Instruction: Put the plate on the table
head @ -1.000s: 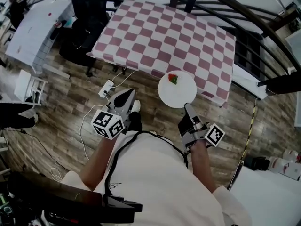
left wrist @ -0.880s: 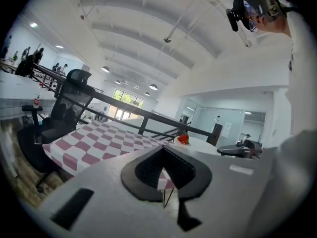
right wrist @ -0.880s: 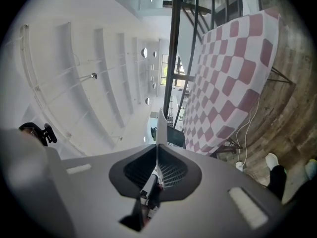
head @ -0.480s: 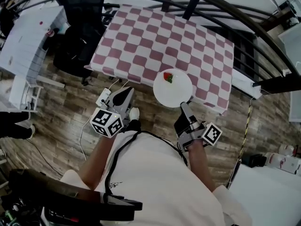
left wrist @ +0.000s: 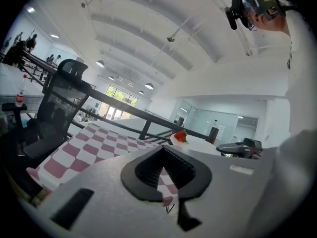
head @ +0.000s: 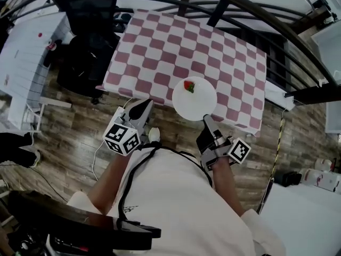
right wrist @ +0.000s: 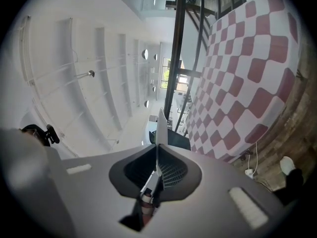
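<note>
A white plate (head: pixel 194 98) with a red strawberry (head: pixel 189 86) on it hangs level over the near edge of the table, which wears a pink-and-white checked cloth (head: pixel 176 47). My right gripper (head: pixel 206 120) is shut on the plate's near rim. In the right gripper view the plate (right wrist: pixel 160 125) shows edge-on, clamped between the jaws of the right gripper (right wrist: pixel 158 145). My left gripper (head: pixel 143 104) is shut with nothing in it, left of the plate, just short of the cloth's edge. From the left gripper view the left gripper (left wrist: pixel 163 150) faces the cloth (left wrist: pixel 99 143), with the strawberry (left wrist: pixel 180 136) beyond.
A black office chair (head: pixel 85 31) stands at the table's left end, next to a white desk (head: pixel 26 41). A dark curved railing (head: pixel 240 9) runs behind the table. A power strip (head: pixel 118 113) with cables lies on the wooden floor (head: pixel 69 137) below my left gripper.
Both grippers have moved forward toward the table, the right one carrying the plate. The plate has gone from hanging partly over the floor to over the cloth's near edge.
</note>
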### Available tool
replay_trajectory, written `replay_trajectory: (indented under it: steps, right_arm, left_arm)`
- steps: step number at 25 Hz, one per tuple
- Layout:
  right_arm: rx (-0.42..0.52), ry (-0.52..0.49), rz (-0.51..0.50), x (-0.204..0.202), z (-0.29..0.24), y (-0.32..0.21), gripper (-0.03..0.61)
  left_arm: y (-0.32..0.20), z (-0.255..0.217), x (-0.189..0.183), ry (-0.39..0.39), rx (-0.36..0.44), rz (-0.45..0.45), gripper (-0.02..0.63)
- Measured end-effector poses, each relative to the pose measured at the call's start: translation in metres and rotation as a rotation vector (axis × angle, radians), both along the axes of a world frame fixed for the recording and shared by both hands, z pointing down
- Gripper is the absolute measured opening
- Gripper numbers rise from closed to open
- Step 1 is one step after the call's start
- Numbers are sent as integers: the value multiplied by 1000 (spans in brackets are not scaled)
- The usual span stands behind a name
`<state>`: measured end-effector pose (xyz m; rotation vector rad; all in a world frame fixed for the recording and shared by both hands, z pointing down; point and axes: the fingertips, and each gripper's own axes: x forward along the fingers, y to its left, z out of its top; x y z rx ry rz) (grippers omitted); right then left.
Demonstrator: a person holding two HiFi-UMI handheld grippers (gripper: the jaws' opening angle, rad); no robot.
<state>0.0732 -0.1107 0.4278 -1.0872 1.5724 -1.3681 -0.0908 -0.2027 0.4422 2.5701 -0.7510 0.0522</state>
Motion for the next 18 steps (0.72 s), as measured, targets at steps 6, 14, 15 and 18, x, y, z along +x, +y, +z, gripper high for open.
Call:
replay_trajectory:
  steps: [6, 14, 15, 18]
  right_arm:
    - [2, 6, 13, -12, -1, -39, 20]
    - [5, 1, 29, -19, 3, -79, 20]
    - [4, 1, 28, -21, 3, -82, 20]
    - [2, 3, 19, -23, 1, -90, 21]
  left_arm:
    - [-42, 1, -9, 6, 0, 18, 6]
    - [-85, 5, -17, 5, 4, 28, 6]
    - [-88, 4, -19, 5, 3, 27, 6]
    - [-96, 4, -20, 5, -1, 21, 6]
